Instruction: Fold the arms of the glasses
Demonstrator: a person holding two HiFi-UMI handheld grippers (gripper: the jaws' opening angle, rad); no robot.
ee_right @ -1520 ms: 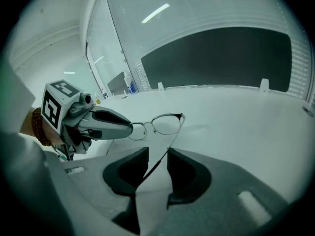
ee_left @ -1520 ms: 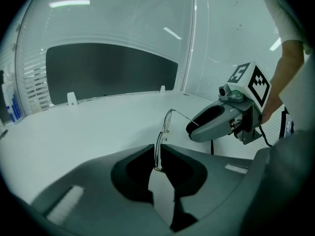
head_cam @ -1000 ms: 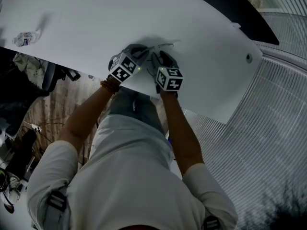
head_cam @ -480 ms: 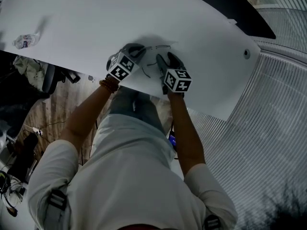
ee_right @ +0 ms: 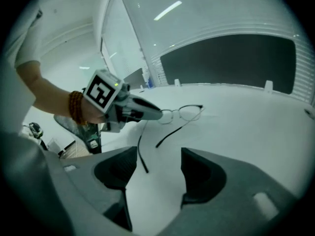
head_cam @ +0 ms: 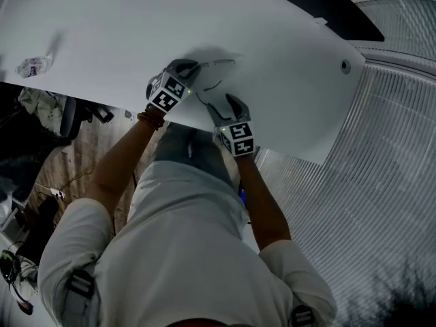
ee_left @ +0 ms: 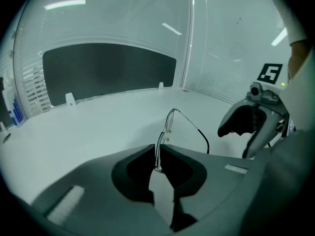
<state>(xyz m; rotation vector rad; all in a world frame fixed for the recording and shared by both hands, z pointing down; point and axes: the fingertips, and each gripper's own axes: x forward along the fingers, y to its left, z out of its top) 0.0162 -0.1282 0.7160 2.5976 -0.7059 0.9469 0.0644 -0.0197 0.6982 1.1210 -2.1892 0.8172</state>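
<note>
Thin wire-rimmed glasses [head_cam: 219,65] lie on the white table [head_cam: 293,33], both arms swung out toward me. My left gripper [head_cam: 193,67] is shut on one end of the frame; in the left gripper view the rim [ee_left: 158,149] runs between the closed jaws and the far lens [ee_left: 171,119] stands beyond. My right gripper [head_cam: 228,105] is near the table's front edge, apart from the glasses. Its jaws have just been opening and grip nothing. In the right gripper view, the glasses [ee_right: 188,112] lie ahead of the right gripper [ee_right: 158,173], and one dark arm [ee_right: 141,154] reaches toward the gap.
A crumpled clear bottle [head_cam: 33,65] lies far left on the table. A round cable hole [head_cam: 345,67] sits near the right corner. A dark panel [ee_left: 108,75] stands at the table's back edge. Below the front edge are a wooden floor and a chair [head_cam: 71,111].
My right gripper left the glasses, swung right, then drew back to the table's front edge while its jaws opened. The left gripper kept still on the frame.
</note>
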